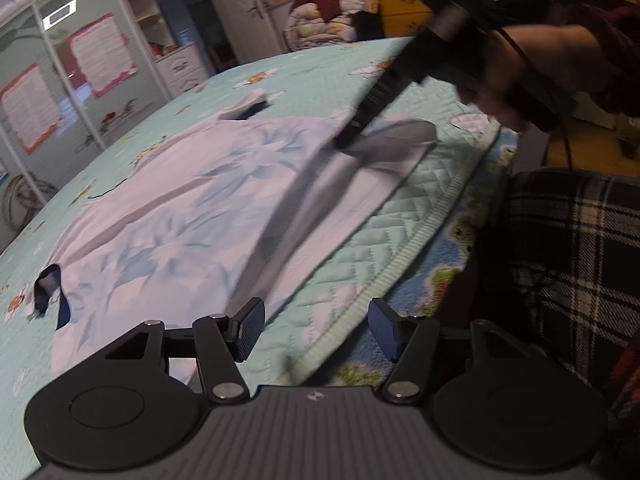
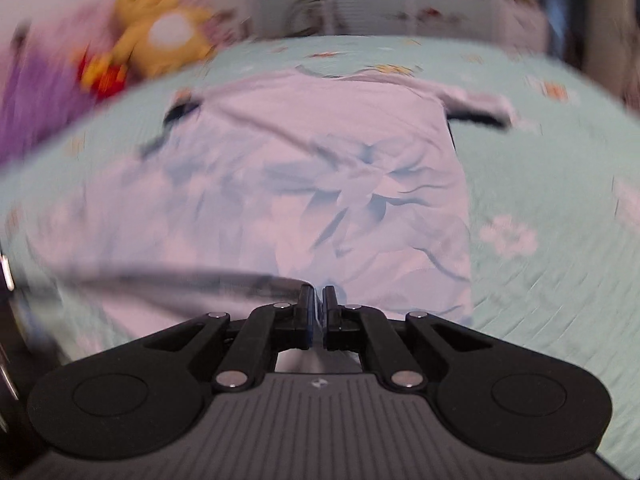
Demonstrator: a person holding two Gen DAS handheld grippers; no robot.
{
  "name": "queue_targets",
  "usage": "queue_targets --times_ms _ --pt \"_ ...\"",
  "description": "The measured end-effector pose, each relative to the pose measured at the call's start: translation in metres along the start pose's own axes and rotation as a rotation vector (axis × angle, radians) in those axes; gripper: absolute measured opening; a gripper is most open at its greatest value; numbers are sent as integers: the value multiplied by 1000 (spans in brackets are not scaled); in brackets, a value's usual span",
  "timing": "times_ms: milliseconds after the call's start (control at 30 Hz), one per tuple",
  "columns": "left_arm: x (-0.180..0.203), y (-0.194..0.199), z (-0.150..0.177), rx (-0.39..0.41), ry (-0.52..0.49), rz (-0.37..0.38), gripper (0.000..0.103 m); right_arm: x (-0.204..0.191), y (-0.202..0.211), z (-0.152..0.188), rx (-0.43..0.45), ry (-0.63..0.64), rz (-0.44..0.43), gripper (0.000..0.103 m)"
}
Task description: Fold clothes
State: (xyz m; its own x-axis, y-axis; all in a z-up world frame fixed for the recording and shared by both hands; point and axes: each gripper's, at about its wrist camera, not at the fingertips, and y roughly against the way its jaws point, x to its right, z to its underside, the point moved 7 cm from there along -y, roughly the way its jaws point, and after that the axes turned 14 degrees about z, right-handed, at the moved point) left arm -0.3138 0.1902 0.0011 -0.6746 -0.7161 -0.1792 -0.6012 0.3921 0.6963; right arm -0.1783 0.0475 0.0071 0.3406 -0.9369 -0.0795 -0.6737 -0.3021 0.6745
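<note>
Shirt: white with pale blue print, spread flat on the quilt (hem corner lifted). Right gripper: jaws closed, pinching the hem. Left gripper: jaws parted, nothing between them, over the quilt's edge beside the shirt.

White shirt with pale blue print lies on mint quilted bedspread; plaid black-and-white trousers

1. No readable text, number or brand in either view.
2. Pink- and orange-bordered sheets on far-left wardrobe doors: print too blurred to read.
3. Small emblem on gripper body: a mark, no letters.
</note>
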Motion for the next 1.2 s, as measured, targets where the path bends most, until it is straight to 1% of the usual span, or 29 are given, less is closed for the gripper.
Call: queue_targets --times_ms 67,133,233,300,333,400,467,533,600,633,667,733,767,867,967,1133,1200 --pt "-6 -6 1 -11 0 -21 62 10 -9 -6 -25 -124 -1 2" --pt "-15 -12 3 -22 41 -13 62 19 -19 -10 -34 -188 32 2" --pt "-30 -15 5 -10 118 -2 62 23 -31 -10 -54 -206 61 3" --pt "-39 -16 8 -11 165 1 62 25 -37 -5 -72 -200 94 6" --pt "-44 -17 10 -14 185 7 62 26 -39 -3 -79 -192 111 6" --pt "-52 -18 13 -20 224 19 62 24 -32 -2 -42 -152 121 8" --pt "-55 -19 16 -29 238 43 62 14 -13 -4 52 -33 154 8" --pt "-57 -20 20 -38 249 68 62 -7 13 -1 169 173 179 12" --pt "-58 -22 21 -50 243 75 63 -35 34 15 240 387 142 30" --pt "-59 -23 22 -57 237 74 63 -49 44 23 273 494 120 34" --pt "-60 -24 22 -61 232 75 63 -62 49 35 287 587 99 39" --pt "-62 -24 21 -68 225 73 63 -86 58 61 309 770 55 40" --pt "-63 -24 21 -70 224 66 63 -96 57 73 315 844 46 40" --pt "-64 -23 22 -74 222 57 63 -114 47 91 323 987 63 40" --pt "-65 -23 21 -75 211 48 63 -124 36 94 355 1064 99 40" --pt "-64 -23 18 -75 198 26 63 -134 30 95 426 1140 156 39" --pt "-62 -23 16 -75 183 11 63 -134 29 95 444 1132 168 39"
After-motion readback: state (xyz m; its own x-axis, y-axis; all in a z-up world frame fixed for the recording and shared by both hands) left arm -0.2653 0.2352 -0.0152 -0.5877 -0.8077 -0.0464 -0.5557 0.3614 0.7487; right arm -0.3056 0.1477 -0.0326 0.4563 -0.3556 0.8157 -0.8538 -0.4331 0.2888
